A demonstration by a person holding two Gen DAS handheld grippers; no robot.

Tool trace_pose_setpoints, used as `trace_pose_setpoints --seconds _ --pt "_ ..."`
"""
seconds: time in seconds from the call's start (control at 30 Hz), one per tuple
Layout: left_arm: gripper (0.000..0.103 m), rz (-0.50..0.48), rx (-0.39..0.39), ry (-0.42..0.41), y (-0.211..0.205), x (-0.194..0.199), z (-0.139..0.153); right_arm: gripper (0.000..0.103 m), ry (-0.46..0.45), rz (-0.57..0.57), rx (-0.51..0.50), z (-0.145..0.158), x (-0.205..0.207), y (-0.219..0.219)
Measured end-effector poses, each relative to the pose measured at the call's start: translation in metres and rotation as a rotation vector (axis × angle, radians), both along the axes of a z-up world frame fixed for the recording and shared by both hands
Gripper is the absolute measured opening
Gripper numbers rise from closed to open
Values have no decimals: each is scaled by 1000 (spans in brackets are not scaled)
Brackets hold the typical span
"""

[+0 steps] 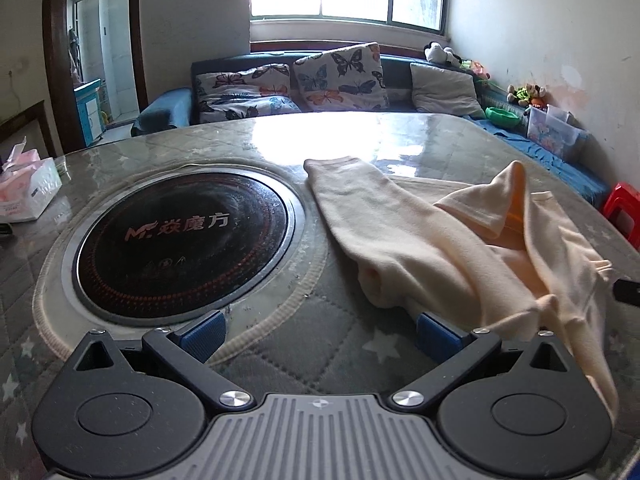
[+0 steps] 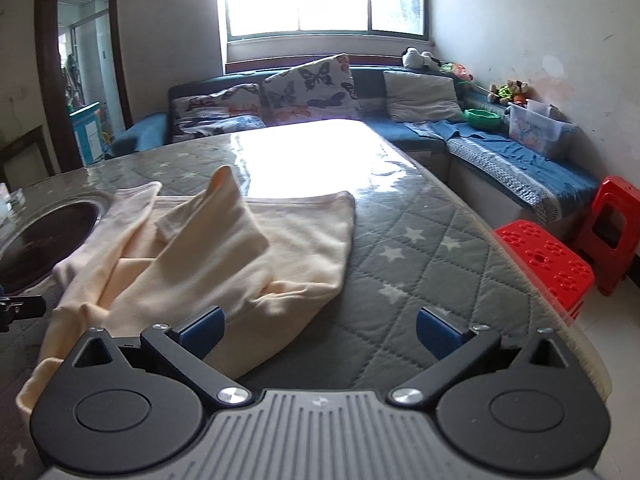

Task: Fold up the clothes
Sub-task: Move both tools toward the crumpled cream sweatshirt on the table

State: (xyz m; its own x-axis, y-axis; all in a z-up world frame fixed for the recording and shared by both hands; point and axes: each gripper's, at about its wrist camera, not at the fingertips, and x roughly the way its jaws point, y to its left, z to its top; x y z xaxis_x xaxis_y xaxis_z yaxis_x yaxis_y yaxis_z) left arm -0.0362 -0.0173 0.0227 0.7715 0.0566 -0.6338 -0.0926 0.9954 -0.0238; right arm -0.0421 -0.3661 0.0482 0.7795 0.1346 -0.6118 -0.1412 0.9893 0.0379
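A cream-coloured garment (image 1: 432, 240) lies crumpled on the quilted table cover, one sleeve stretched toward the far side and a fold sticking up. In the right wrist view the garment (image 2: 224, 256) spreads left of centre. My left gripper (image 1: 320, 332) is open and empty, its right blue pad (image 1: 436, 334) touching the garment's near edge. My right gripper (image 2: 320, 332) is open and empty, its left blue pad (image 2: 202, 330) over the garment's near hem. The garment's near edge drapes past the left gripper's body.
A round black induction hob (image 1: 182, 240) is set into the table left of the garment. A tissue box (image 1: 28, 194) stands at the far left. Red plastic stools (image 2: 548, 264) stand right of the table. A sofa with butterfly pillows (image 1: 340, 76) lies beyond.
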Motion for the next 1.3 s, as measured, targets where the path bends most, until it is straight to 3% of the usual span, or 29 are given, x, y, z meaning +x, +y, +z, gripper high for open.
trace_pose_setpoints --seconds 0.47,1.3 --pt "103 -10 -33 5 -20 -39 19 103 34 62 16 1 -33 9" --pt "103 -28 20 11 -44 -63 31 99 22 110 41 5 -61 12"
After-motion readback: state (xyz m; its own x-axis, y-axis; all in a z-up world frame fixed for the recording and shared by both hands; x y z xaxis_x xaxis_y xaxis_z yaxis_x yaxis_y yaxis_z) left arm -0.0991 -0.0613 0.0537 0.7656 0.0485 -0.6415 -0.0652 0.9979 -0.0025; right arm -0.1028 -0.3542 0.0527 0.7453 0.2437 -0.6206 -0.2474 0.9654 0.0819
